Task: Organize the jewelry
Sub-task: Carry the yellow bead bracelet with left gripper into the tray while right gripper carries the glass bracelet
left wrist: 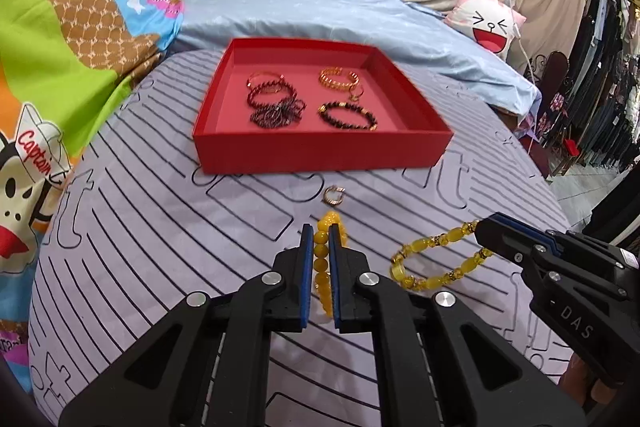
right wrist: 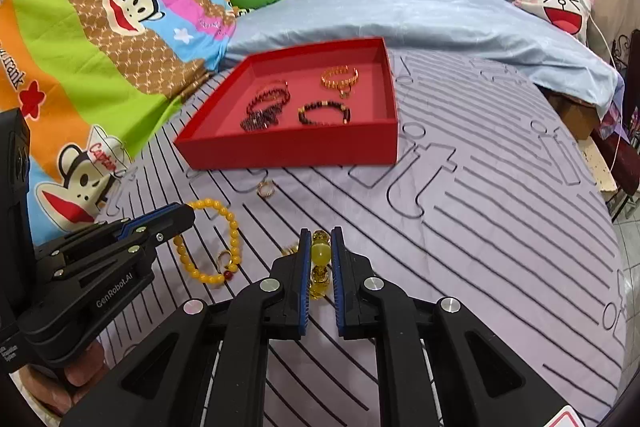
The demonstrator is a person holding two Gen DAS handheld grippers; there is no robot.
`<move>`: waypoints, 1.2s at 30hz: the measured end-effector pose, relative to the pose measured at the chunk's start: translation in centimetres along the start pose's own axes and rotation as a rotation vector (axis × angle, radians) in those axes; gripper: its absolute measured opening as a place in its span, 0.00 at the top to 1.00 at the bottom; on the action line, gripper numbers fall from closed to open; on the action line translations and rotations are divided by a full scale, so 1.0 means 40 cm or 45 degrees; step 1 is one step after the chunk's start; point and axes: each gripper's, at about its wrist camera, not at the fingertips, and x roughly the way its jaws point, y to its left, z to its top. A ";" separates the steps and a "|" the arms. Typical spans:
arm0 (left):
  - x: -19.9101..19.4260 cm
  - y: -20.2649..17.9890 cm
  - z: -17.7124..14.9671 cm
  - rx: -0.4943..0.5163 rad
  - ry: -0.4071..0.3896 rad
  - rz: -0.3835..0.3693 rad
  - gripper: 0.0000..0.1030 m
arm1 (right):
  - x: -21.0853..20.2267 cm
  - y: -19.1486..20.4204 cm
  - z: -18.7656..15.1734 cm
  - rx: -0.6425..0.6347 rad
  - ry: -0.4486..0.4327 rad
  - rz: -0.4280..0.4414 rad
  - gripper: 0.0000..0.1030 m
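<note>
Both tongs pinch yellow bead bracelets before red tray.

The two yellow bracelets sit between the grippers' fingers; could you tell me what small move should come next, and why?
Probably lift both and carry them to the red tray. The left gripper is closed on the opaque yellow bracelet and the right gripper on the translucent yellow bracelet, while both bracelets remain on the bedspread outside the tray.

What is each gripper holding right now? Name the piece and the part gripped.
The left gripper pinches the yellow round-bead bracelet across the beads of its loop. The right gripper clamps the translucent yellow bracelet on one large bead.
</note>
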 end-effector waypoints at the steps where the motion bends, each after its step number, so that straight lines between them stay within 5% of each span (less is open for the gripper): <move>1: -0.005 -0.002 0.004 0.002 -0.006 0.000 0.93 | -0.004 0.000 0.005 -0.001 -0.008 0.001 0.91; 11: -0.050 -0.015 0.090 0.027 -0.089 -0.025 0.93 | -0.048 0.002 0.106 -0.044 -0.122 -0.019 0.91; 23: -0.032 -0.006 0.287 0.055 -0.213 -0.015 0.93 | -0.006 0.046 0.286 -0.115 -0.221 -0.008 0.91; 29: 0.032 0.014 0.337 -0.013 -0.184 -0.085 0.93 | 0.077 0.074 0.337 -0.103 -0.193 0.049 0.91; 36: 0.188 0.067 0.300 -0.104 0.001 -0.070 0.93 | 0.244 0.010 0.291 0.039 0.000 0.098 0.91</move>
